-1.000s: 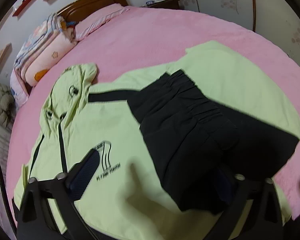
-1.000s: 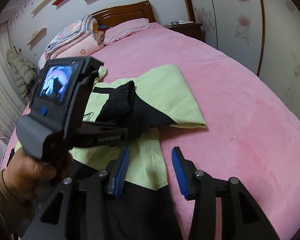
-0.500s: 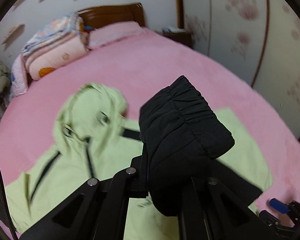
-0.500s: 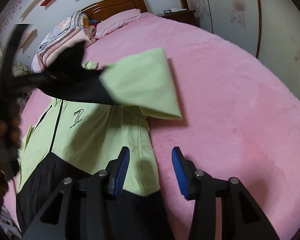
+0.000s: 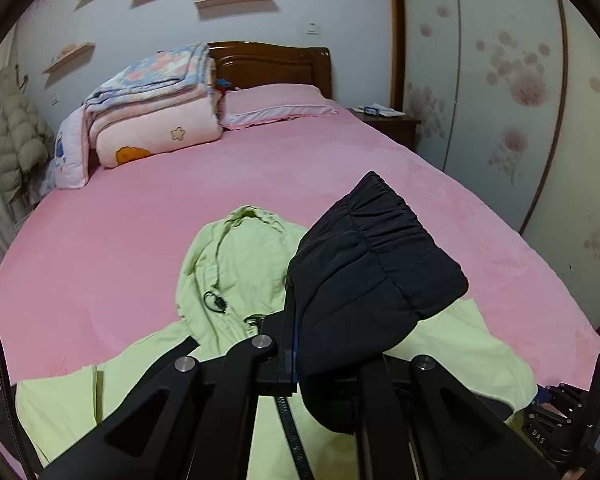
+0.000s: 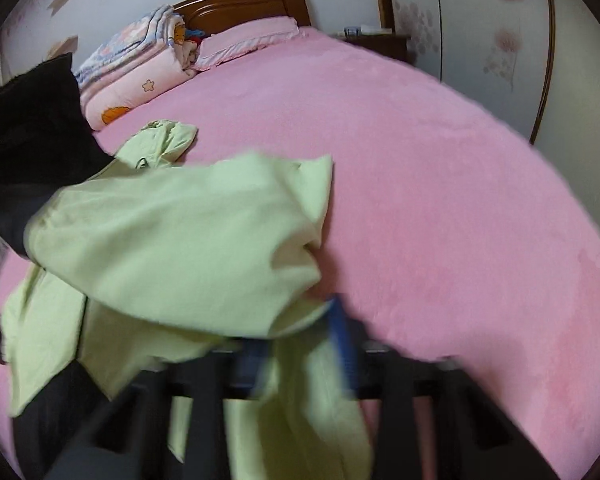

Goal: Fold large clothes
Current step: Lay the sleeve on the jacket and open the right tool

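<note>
- The bed (image 5: 148,216), under a pink cover, fills the middle of both views; a wooden headboard (image 5: 276,65), a pink pillow (image 5: 278,105) and a stack of folded quilts (image 5: 152,96) sit at upper centre and upper left.
- The jacket (image 5: 236,276), light green with black trim, lies across the lower half of the left wrist view, its hood (image 5: 236,232) toward the pillow and its zip running down to the bottom edge.
- One sleeve (image 6: 180,240) is lifted off the bed, crossing the left centre of the right wrist view.
- The sleeve's black elastic cuff (image 5: 376,264) bulges up at centre right, and the left gripper (image 5: 296,344) is clamped on it.
- The right gripper (image 6: 300,354) is blurred at lower centre, green cloth draped between its blue pads; I cannot tell whether it has closed.
- The cloth looks light, soft and floppy, so it will likely sag between holds; the gathered cuff and the shoulder seam seem the surest places to grip.
</note>
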`<state>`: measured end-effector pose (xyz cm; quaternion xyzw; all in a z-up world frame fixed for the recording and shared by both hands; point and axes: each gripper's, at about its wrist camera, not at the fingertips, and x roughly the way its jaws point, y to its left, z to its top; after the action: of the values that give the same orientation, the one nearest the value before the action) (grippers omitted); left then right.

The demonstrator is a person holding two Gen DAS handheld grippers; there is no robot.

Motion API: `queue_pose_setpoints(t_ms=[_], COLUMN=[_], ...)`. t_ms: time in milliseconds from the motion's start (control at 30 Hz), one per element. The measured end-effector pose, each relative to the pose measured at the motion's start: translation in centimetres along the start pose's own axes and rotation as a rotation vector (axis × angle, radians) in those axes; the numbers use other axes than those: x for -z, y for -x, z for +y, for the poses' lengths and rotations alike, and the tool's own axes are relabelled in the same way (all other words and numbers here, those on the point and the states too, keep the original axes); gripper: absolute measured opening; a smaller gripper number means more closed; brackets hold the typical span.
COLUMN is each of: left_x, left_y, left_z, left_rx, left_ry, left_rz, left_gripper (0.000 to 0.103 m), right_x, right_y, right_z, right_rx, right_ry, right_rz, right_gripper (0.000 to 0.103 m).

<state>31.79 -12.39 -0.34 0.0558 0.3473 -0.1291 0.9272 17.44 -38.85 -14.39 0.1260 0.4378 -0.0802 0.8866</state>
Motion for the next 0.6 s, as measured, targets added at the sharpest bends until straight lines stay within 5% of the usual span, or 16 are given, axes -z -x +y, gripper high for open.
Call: queue_pose_setpoints(t_ms=[133, 367, 467, 600], left_x=[2.7, 12.1, 16.2, 18.7], left_y=[-0.9, -5.0, -5.9, -4.7], left_z=[2.5, 7.6, 9.2, 10.5], left_rx=[0.006, 0.007, 0.017, 0.060], left_ry=[0.057, 0.298, 0.404, 0.480], left_rz=[0.023, 0.215, 0.309, 0.327], left_gripper=[0.003, 0.008, 0.030, 0.052], right_x=[0.4, 2.2, 3.2, 3.7], right_y=[0.4, 0.0, -0.3, 0.2], right_z=[1.4, 3.6, 3.5, 3.0], right_rx=[0.041, 0.199, 0.231, 0.222], right_ry=[0.071, 0.223, 0.240, 0.230], right_rz=[-0.015, 0.017, 0.044, 0.058], right_gripper=[0.020, 0.021, 0.023, 0.034])
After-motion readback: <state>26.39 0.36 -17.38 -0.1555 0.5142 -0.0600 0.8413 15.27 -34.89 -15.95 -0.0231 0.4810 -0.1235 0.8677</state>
